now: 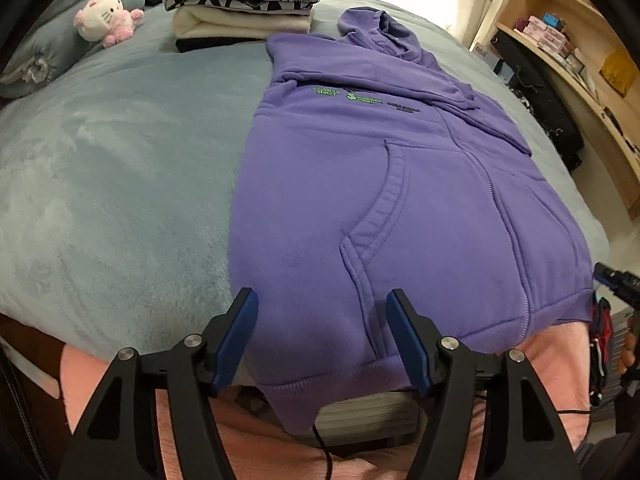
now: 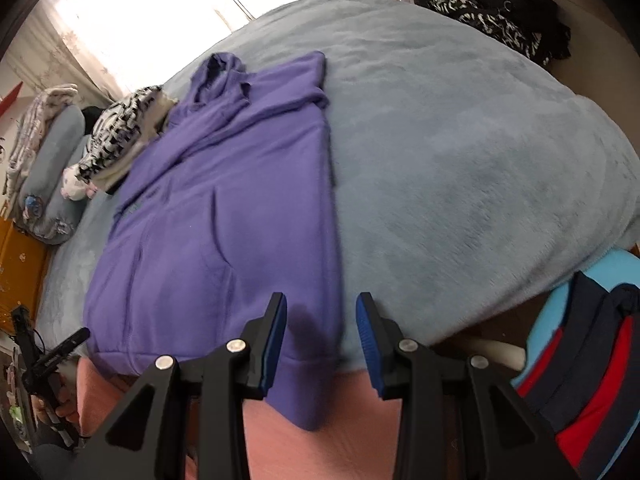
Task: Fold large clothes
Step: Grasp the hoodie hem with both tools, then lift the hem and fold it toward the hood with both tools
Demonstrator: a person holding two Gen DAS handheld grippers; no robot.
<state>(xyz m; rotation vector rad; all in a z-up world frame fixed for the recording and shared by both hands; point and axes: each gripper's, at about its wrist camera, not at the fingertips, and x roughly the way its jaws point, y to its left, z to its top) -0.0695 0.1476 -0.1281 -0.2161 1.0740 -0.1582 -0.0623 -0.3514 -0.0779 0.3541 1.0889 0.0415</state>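
Both hand-held grippers (image 1: 322, 336) (image 2: 322, 332) open over hoodie (image 1: 400, 184) hem.

Purple hoodie (image 1: 400, 184), sleeves folded in, flat on bed

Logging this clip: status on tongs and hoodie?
Left tongs open, right tongs open, both over the hem. Purple hoodie flat on bed, sides folded in. Nothing blocking.

Count: 1 purple hoodie (image 1: 400, 184) flat on the bed (image 1: 120, 160). 1 stack of 3 folded garments (image 1: 244, 8) beyond the hoodie's hood end. 1 pink-white plush toy (image 1: 106, 16) beside that stack. 2 hand-held grippers: left hand-held gripper (image 1: 322, 312), right hand-held gripper (image 2: 322, 314), both at the hoodie's hem.
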